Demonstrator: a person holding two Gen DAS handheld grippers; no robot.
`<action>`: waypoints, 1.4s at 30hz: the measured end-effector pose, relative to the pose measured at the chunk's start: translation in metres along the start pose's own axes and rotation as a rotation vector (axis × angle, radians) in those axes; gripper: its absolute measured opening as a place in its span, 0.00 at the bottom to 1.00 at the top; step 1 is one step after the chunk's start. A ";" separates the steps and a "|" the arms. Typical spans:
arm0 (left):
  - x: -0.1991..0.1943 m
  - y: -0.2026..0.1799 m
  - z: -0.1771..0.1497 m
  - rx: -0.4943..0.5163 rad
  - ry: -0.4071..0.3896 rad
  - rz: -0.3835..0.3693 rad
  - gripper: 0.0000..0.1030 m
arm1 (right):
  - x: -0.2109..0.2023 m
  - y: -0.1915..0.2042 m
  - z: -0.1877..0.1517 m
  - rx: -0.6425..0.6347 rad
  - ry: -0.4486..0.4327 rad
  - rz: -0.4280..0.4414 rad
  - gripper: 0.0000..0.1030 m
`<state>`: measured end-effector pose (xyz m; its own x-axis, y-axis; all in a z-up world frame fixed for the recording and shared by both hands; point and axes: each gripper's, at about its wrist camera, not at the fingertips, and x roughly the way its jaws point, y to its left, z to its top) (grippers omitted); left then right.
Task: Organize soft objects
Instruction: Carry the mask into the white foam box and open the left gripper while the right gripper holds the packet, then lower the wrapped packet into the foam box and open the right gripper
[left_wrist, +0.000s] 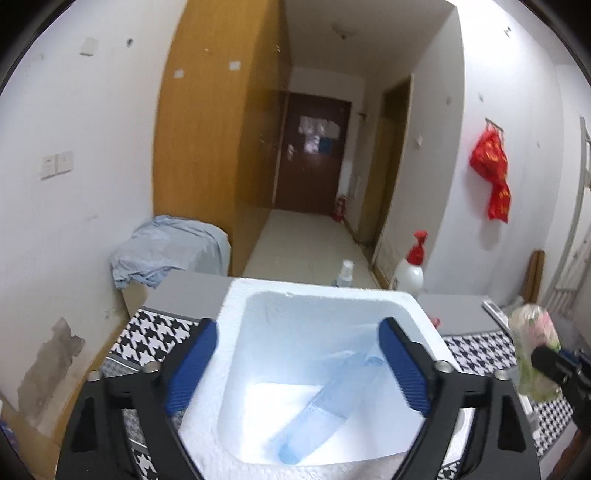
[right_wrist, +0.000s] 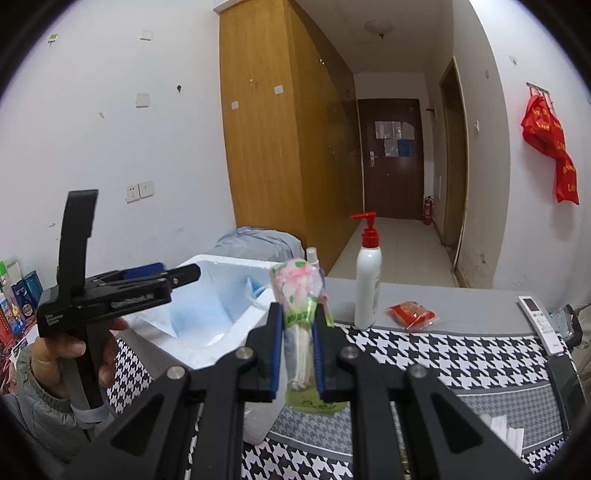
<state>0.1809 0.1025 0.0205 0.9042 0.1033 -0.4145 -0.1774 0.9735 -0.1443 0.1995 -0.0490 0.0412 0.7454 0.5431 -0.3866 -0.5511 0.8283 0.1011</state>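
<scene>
Over the foam box (left_wrist: 317, 295) the left gripper (left_wrist: 297, 363) hangs, jaws wide (blue cloth (left_wrist: 325, 398) inside); at 3 o'clock, right gripper (right_wrist: 297, 347) clamps a packet (right_wrist: 301, 295).

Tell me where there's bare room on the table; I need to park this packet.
Free: houndstooth cloth between the pump bottle, red packet and remote. Inside the foam box, floor beside the blue item. Crowded: around the box, where the left tongs hover.
</scene>
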 end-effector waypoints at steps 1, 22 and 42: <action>-0.003 0.000 0.000 0.004 -0.011 0.003 0.95 | 0.000 0.000 0.000 -0.001 0.001 0.000 0.18; -0.038 0.016 -0.004 0.076 -0.083 0.037 0.99 | 0.008 0.031 0.006 -0.051 -0.006 0.029 0.18; -0.056 0.062 -0.006 0.053 -0.087 0.137 0.99 | 0.045 0.070 0.020 -0.061 0.014 0.077 0.18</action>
<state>0.1166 0.1557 0.0294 0.9034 0.2512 -0.3476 -0.2830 0.9582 -0.0430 0.2016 0.0365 0.0490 0.6948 0.6023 -0.3932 -0.6285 0.7742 0.0754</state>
